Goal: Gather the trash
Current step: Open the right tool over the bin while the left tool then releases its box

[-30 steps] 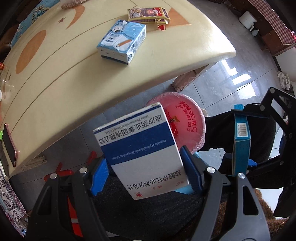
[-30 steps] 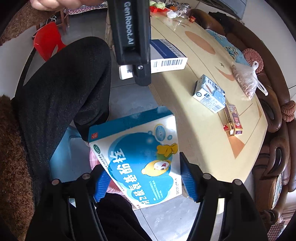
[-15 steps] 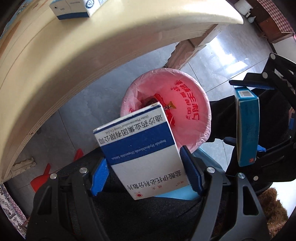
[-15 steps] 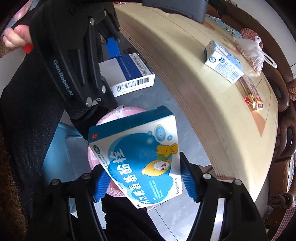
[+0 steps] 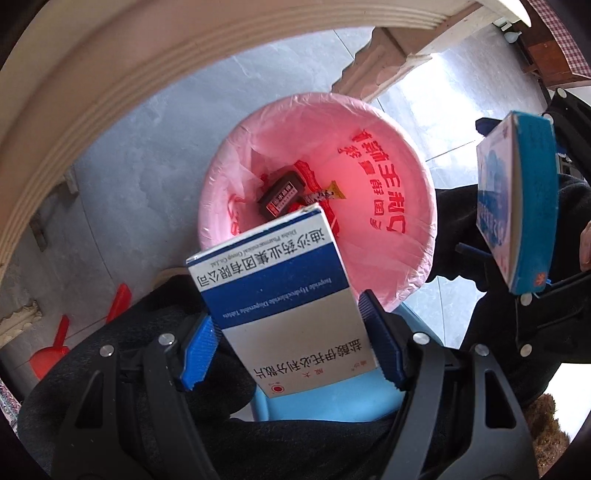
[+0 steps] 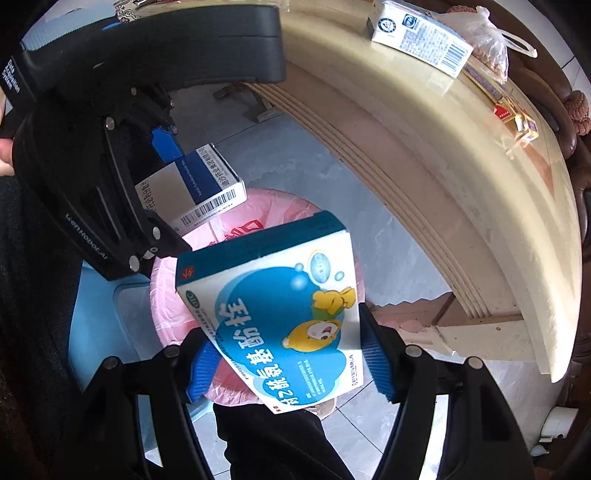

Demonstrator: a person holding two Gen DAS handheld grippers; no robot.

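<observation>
Bin (image 5: 413,236) wrappers (image 5: 282,195) left-view only; milk carton (image 6: 421,35) right-view only.

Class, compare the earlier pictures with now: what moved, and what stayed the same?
Both grippers came down from table height to the pink-lined bin, which now looms larger. The left gripper still clamps the white-and-blue box, the right gripper the blue cartoon box; nothing released.

Two boxes (image 5: 284,295) above bin (image 5: 417,258)

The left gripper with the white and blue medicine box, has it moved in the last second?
Yes. The left gripper dropped from above the table edge to below it, and now holds the white and blue medicine box over the pink-lined trash bin.
</observation>
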